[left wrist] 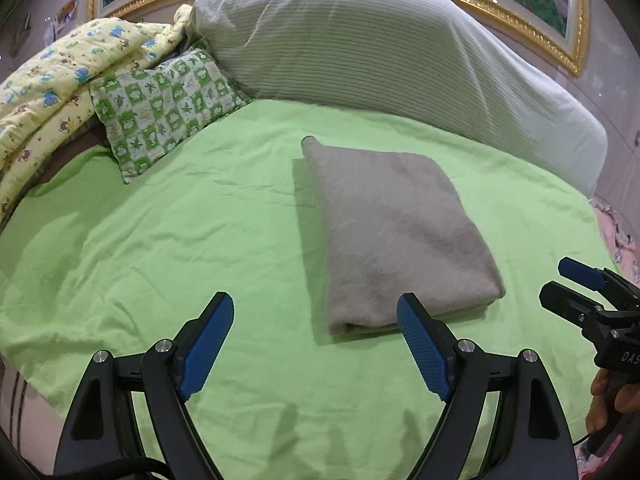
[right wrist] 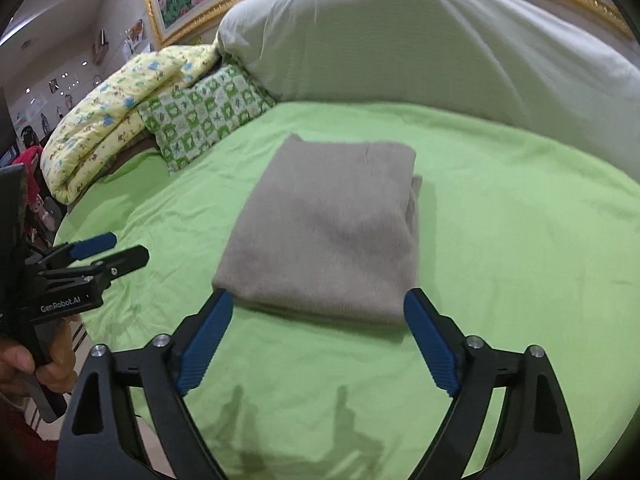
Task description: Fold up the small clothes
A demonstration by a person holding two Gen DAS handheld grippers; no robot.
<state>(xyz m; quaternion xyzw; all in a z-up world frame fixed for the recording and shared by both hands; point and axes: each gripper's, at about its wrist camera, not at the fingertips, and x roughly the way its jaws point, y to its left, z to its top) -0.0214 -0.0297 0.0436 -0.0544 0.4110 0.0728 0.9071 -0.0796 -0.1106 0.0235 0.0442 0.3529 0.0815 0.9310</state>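
Note:
A grey garment [left wrist: 396,236] lies folded into a thick rectangle on the light green sheet [left wrist: 180,248], its layered edge toward the right in the right wrist view [right wrist: 332,236]. My left gripper [left wrist: 316,304] hangs open above the sheet, just short of the garment's near edge, with nothing between its blue pads. My right gripper [right wrist: 318,300] is also open, its fingertips flanking the near edge of the garment from above without touching it. Each gripper shows in the other's view: the right gripper [left wrist: 560,280] at the right edge, the left gripper [right wrist: 128,246] at the left edge.
A large white ribbed pillow [left wrist: 380,60] lies across the far side of the bed. A green-and-white checked small pillow [left wrist: 164,108] and a yellow printed quilt [left wrist: 52,92] sit at the far left. A gold-framed picture [left wrist: 576,32] hangs behind. A hand [right wrist: 24,364] grips the left handle.

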